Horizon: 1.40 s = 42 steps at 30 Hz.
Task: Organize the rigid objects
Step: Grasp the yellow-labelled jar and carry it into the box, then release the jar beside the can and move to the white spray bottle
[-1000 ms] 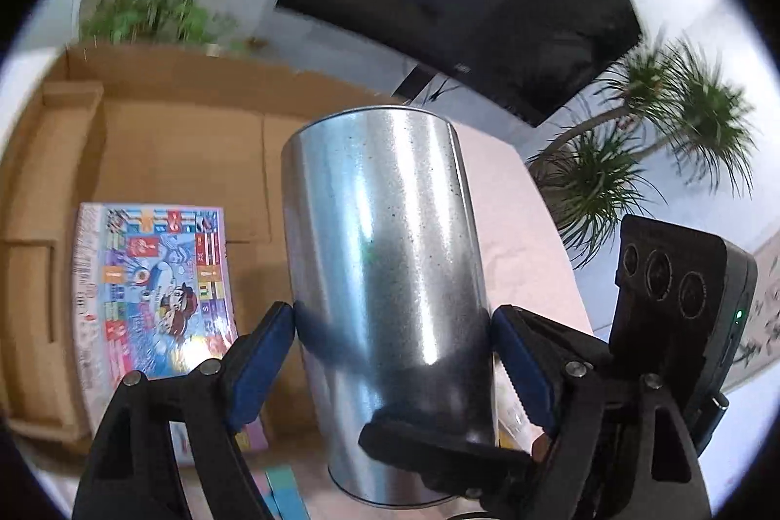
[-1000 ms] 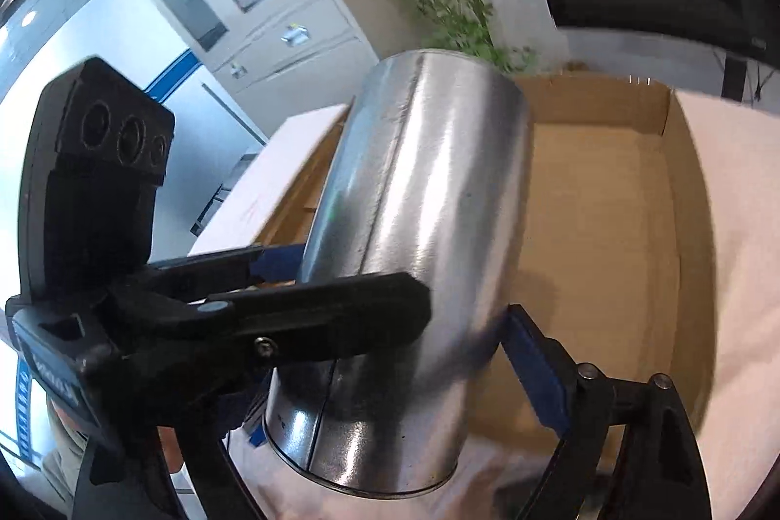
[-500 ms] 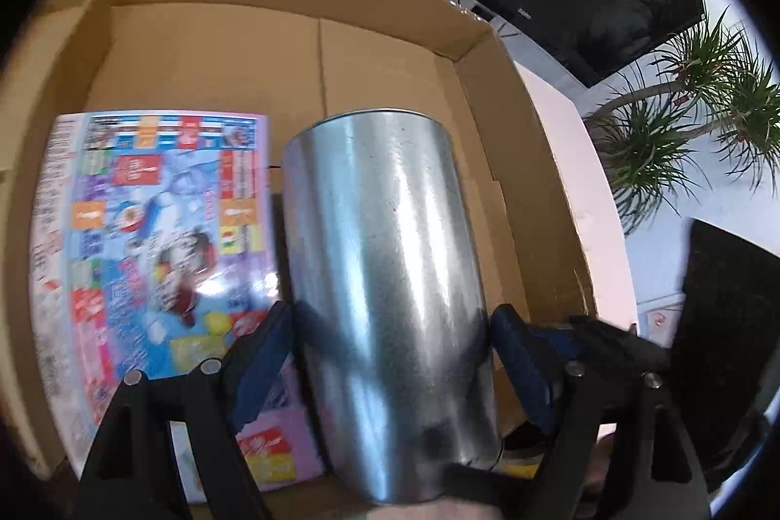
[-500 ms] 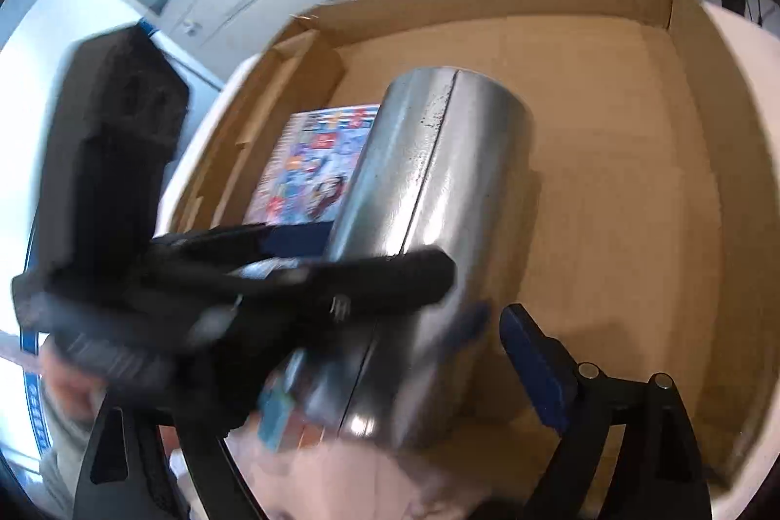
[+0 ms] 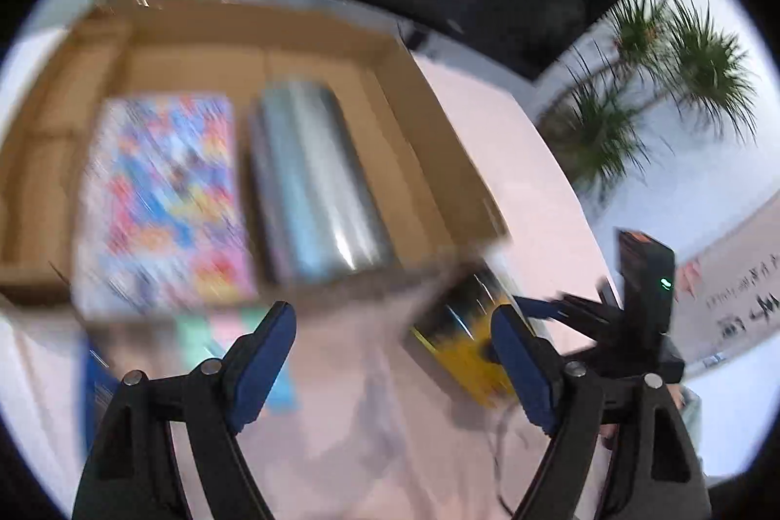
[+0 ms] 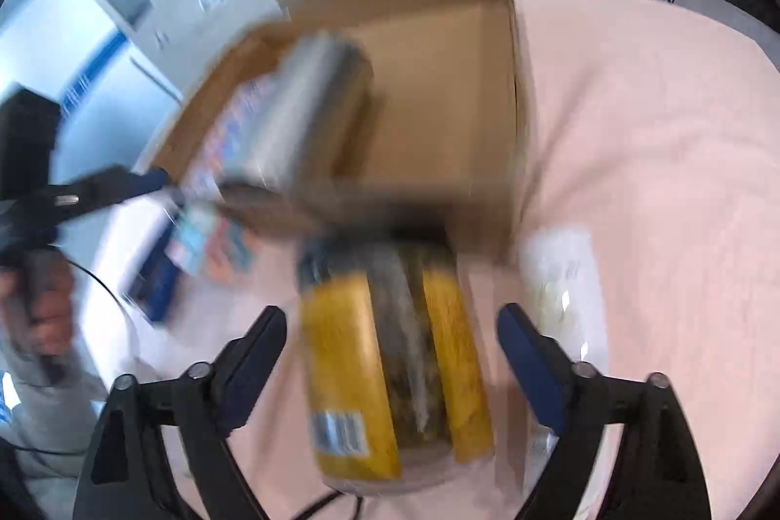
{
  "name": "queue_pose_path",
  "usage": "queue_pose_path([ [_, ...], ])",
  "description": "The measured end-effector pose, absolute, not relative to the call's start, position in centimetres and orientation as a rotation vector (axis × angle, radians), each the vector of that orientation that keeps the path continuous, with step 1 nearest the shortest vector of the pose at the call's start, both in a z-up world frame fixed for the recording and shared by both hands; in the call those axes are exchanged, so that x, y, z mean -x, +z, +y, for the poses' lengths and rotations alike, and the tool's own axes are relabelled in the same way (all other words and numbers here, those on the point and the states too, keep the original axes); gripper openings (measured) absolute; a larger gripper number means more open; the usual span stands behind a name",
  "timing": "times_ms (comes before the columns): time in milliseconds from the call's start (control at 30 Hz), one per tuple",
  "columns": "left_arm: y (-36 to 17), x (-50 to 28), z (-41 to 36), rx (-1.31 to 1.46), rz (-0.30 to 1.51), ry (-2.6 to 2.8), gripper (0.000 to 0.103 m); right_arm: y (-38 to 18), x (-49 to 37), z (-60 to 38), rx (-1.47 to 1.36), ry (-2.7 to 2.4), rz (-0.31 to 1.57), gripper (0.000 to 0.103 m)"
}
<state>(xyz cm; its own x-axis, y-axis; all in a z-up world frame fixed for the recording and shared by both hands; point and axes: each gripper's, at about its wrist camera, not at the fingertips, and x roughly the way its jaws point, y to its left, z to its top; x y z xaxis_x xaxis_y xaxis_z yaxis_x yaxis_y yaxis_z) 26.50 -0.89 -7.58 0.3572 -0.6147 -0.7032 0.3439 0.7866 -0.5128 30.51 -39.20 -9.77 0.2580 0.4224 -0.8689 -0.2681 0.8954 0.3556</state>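
**Two items boxed, jar and small items outstanding**

Left wrist view: The left tool [image 5: 390,359] is spread, holding nothing. In the open brown cardboard box [image 5: 438,159], centre-left of frame, the silver metal cylinder [image 5: 312,183] lies on its side just beside the flat colourful printed board [image 5: 161,198]. I judge these two as organized. Lower left, pastel flat pieces [image 5: 229,330] lie outside the box on the pink cloth-covered surface [image 5: 512,140], too blurred to identify.

Right wrist view: The right tool [image 6: 392,354] is spread, framing but not touching the yellow-labelled jar with dark contents [image 6: 390,369], which lies near the box's front wall, lower centre. Only this view shows a clear plastic item [image 6: 560,281] beside the jar. I judge the jar next.
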Motion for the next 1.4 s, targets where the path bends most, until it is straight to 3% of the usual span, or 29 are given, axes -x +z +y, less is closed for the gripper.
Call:
queue_pose_path([
  [233, -13.4, -23.8, -2.1, 0.484, 1.209, -0.734, 0.082, -9.1, -25.8, -35.3, -0.192, 0.732, 1.241, 0.082],
  [433, -16.0, -24.1, -2.1, 0.539, 1.269, -0.702, 0.083, -11.8, -27.0, -33.1, -0.275, 0.763, 1.285, 0.094],
  [567, -13.6, -23.0, -2.5, 0.461, 1.2, -0.688, 0.082, -10.3, -27.1, -32.7, -0.275, 0.719, 1.222, 0.092],
  [667, -9.1, -22.7, -3.6, 0.404, 1.089, -0.717, 0.082, -5.5, -26.9, -34.1, -0.252, 0.7, 1.102, 0.092],
  [867, -3.0, -29.7, -6.5, 0.41, 0.992, -0.73, 0.082, -0.1, -34.1, -36.6, -0.213, 0.674, 1.001, 0.091],
  [1100, -7.3, -35.9, -7.8, 0.481, 1.121, -0.648, 0.081, -4.0, -40.8, -37.9, -0.217, 0.629, 1.131, 0.086],
  [1267, -7.6, -35.2, -8.4, 0.406, 1.126, -0.603, 0.066, -6.9, -41.6, -37.5, -0.231, 0.587, 1.179, 0.086],
  [1400, -6.9, -34.5, -8.2, 0.356, 1.105, -0.567, 0.064, -8.5, -42.4, -35.9, -0.145, 0.52, 1.228, 0.092],
])
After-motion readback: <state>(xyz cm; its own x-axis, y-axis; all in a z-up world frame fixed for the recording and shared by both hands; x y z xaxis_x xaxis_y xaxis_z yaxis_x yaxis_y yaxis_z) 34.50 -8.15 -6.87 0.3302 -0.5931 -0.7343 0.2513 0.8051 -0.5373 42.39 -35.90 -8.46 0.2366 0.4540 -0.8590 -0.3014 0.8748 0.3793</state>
